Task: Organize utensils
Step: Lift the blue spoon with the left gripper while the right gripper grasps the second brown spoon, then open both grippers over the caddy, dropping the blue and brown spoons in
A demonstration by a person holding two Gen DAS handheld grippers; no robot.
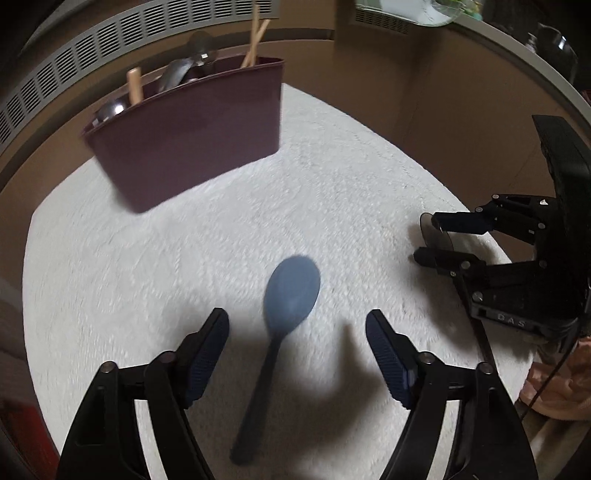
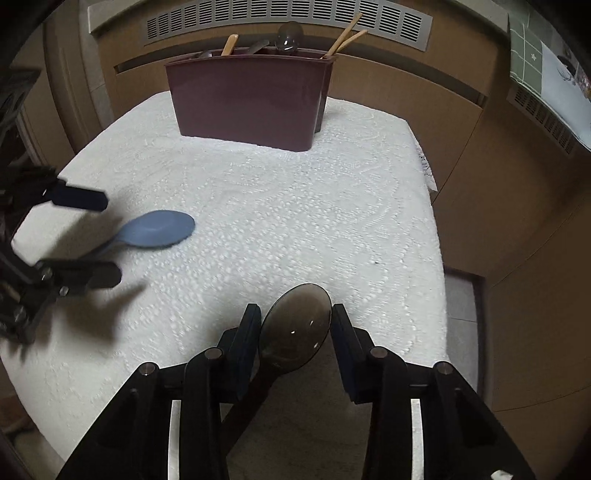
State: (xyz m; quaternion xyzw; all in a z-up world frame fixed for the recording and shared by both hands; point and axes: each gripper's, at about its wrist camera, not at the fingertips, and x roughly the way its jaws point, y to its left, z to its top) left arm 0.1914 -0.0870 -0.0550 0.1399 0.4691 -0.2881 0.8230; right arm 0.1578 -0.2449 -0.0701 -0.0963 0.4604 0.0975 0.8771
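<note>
A blue plastic spoon [image 1: 291, 291] lies on the white lace tablecloth [image 1: 221, 240], its handle running back between the fingers of my left gripper [image 1: 297, 325], which is open and astride it. The spoon also shows in the right wrist view [image 2: 155, 229]. A smoky translucent brown spoon [image 2: 295, 325] lies between the fingers of my right gripper [image 2: 293, 314]; the jaws stand close beside its bowl with a small gap on the right. A maroon utensil holder [image 2: 247, 99] with spoons and wooden sticks stands at the far side, also seen in the left wrist view [image 1: 188, 125].
The table [image 2: 424, 206] ends on the right, with brown wood panelling and a vent grille [image 2: 288, 14] behind. My right gripper [image 1: 428, 240] shows at the right of the left wrist view. My left gripper [image 2: 107, 240] shows at the left of the right wrist view.
</note>
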